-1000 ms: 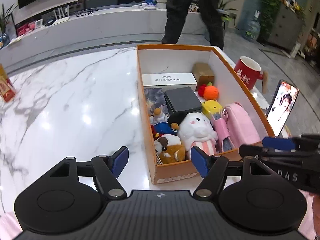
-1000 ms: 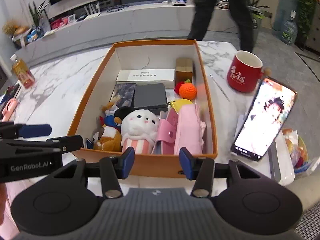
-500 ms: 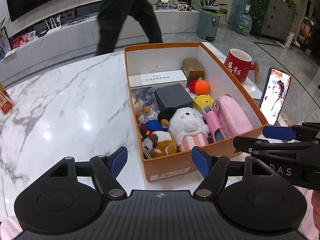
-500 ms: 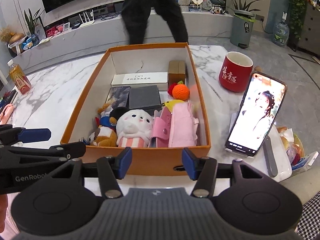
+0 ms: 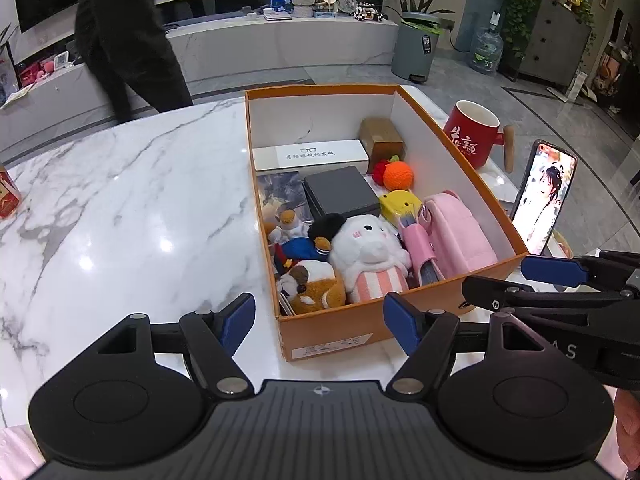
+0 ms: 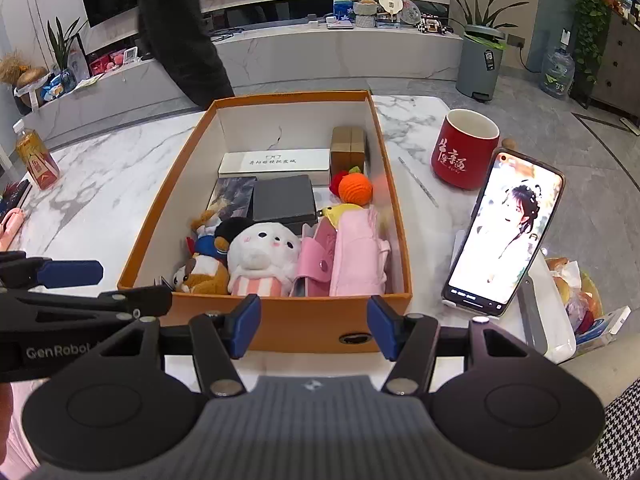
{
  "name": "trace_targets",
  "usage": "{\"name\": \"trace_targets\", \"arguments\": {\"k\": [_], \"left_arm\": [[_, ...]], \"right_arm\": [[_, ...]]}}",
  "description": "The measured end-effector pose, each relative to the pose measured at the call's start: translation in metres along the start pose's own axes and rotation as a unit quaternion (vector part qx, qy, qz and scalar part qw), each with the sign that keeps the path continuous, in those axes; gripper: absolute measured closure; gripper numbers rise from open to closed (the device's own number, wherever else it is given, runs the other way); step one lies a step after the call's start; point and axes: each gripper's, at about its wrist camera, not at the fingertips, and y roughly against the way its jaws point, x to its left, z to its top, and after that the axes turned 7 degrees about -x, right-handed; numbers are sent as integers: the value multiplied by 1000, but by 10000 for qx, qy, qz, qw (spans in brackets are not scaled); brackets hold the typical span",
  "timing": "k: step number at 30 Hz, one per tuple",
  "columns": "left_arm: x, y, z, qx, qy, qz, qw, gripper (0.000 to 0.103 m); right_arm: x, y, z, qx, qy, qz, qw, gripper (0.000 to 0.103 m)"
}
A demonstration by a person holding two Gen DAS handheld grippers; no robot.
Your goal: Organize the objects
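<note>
An orange box (image 5: 448,284) (image 6: 288,320) stands on the marble table, filled with a white plush (image 5: 370,242) (image 6: 262,252), a brown plush (image 5: 314,286), a pink bag (image 5: 456,236) (image 6: 358,256), a dark grey box (image 5: 340,192) (image 6: 282,200), an orange knitted ball (image 5: 398,176) (image 6: 355,189), a white glasses case (image 5: 310,155) and a brown box (image 5: 380,138). My left gripper (image 5: 319,320) is open and empty, just before the box's near left corner. My right gripper (image 6: 313,326) is open and empty at the box's near wall. Each gripper shows in the other's view.
A red mug (image 5: 474,134) (image 6: 464,148) and a propped phone (image 5: 544,196) (image 6: 504,232) stand right of the box. A white tray with snacks (image 6: 560,320) lies at the right edge. A bottle (image 6: 36,156) stands far left. A person in black (image 6: 176,32) walks behind the table.
Both grippers have drawn back a little from the box and stayed open. The person behind the table has walked from right to left.
</note>
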Motion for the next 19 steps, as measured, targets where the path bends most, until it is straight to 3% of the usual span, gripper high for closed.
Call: {"name": "trace_targets", "arguments": {"k": [19], "left_arm": [[10,1,-1,-88,74,2,9999,20]], "right_arm": [[11,-1,3,3,155,-1,9999,42]]}}
